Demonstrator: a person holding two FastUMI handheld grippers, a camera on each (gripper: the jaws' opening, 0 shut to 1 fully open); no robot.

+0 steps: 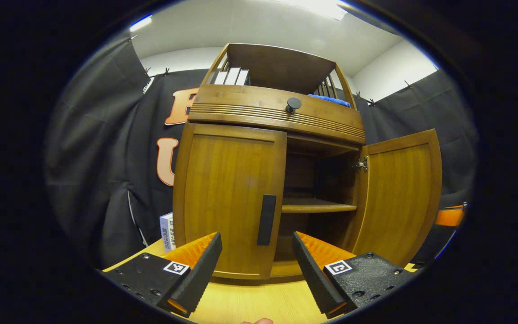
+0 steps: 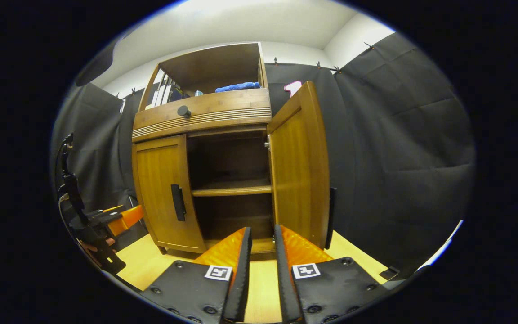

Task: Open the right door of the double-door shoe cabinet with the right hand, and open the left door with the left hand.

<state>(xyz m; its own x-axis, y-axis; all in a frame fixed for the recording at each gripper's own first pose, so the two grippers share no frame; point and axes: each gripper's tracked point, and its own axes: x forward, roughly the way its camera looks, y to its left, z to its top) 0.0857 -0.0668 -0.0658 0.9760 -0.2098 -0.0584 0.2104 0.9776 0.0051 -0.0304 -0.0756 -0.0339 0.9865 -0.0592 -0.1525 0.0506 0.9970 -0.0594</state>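
Observation:
The wooden shoe cabinet (image 1: 277, 112) stands close in front on a light wooden surface. Its left door (image 1: 227, 198) is closed, with a dark vertical handle (image 1: 266, 219) at its inner edge. The right door (image 1: 398, 198) is swung wide open. My left gripper (image 1: 256, 237) is open, and the handle shows between its fingertips, just beyond them. In the right gripper view, the open right door (image 2: 297, 171) shows its handle (image 2: 332, 216) edge-on. My right gripper (image 2: 262, 230) is back from the cabinet, its fingers drawn almost together on nothing. The left gripper (image 2: 119, 218) shows far left.
Inside the cabinet is a bare shelf (image 1: 317, 206). Above the doors runs a drawer with a round knob (image 1: 293, 104). The top shelf holds books (image 1: 232, 76) and a blue cloth (image 1: 331, 100). A small box (image 1: 167, 231) stands left of the cabinet. Black cloth walls surround it.

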